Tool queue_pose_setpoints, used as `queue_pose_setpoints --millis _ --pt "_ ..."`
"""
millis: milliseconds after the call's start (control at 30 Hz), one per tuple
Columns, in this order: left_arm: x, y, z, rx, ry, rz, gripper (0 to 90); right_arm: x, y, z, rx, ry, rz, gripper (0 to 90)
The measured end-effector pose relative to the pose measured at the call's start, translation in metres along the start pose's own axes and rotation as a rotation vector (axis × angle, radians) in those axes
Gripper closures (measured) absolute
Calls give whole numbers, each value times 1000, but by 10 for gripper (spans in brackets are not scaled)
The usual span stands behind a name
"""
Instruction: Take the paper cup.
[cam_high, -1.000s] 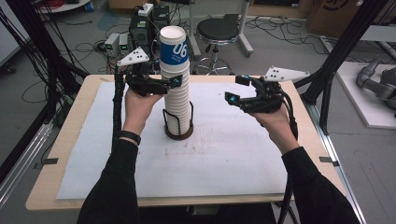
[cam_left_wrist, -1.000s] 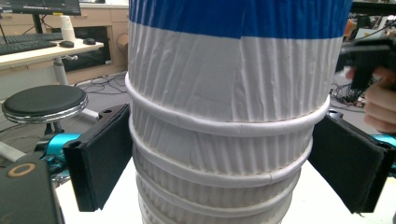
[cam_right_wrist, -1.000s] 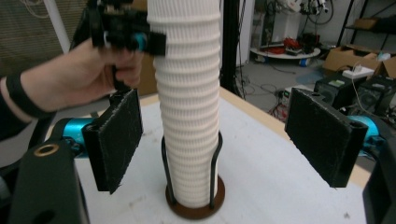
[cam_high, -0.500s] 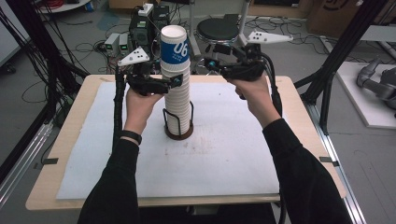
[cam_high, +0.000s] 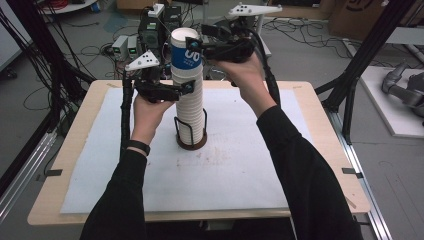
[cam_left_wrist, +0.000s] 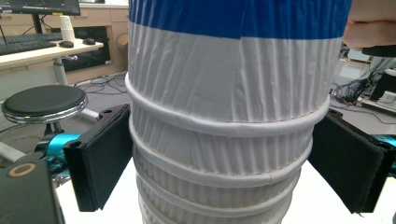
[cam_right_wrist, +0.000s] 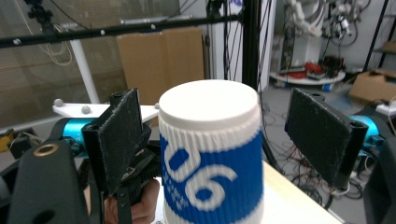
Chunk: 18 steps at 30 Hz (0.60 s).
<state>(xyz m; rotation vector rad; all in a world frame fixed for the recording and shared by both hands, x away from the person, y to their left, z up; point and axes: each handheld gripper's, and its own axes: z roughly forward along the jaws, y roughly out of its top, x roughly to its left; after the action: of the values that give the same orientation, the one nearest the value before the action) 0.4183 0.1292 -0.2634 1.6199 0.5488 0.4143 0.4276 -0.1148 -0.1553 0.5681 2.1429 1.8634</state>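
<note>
Stacked paper cups, white ribbed with rolled rims, forming a tall column (cam_high: 191, 107) that is standing upside down in a dark wire holder with a round brown base (cam_high: 191, 141), at the middle of the pale sheet covering the wooden table (cam_high: 320, 115). Topmost item: an inverted blue-and-white ribbed paper cup printed "06" (cam_high: 185, 52), sitting as the cap of the column, its flat white bottom facing up. Left gripper (cam_left_wrist: 224, 163), held in the person's left hand (cam_high: 150, 107), is bracing the column partway up from the left side; its black padded jaws are lying against the rolled rims on both sides, so it is clamping the stack. Right gripper (cam_right_wrist: 210, 135), in the right hand (cam_high: 250, 80), is hovering at the far top of the column with its jaws standing apart around the blue-and-white cup, a visible gap on each side, gripping nothing. Judged step: closing on the top cup to lift it off while the lower cups are being steadied. Hazards: nested cups are likely wedging together, so a pull may be dragging two or more up at once; a squeeze too firm may be crushing the thin ribbed wall; a sideways or tilted pull may be levering the tall column over in its shallow holder, the more so if the left clamp is slipping on the rims. A straight upward draw appears safest.
</note>
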Motion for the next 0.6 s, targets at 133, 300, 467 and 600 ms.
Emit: queue_pose_setpoints --millis 133,300,467,600 --pt "0 0 0 1 0 1 110 3 4 11 8 -12 2 198" --pt "0 0 -1 5 -1 7 110 5 6 27 50 -21 18 237" --pt "0 0 -1 4 1 6 111 3 5 29 64 -15 26 305" --pt "0 0 -1 5 0 7 111 4 6 28 64 -21 19 311"
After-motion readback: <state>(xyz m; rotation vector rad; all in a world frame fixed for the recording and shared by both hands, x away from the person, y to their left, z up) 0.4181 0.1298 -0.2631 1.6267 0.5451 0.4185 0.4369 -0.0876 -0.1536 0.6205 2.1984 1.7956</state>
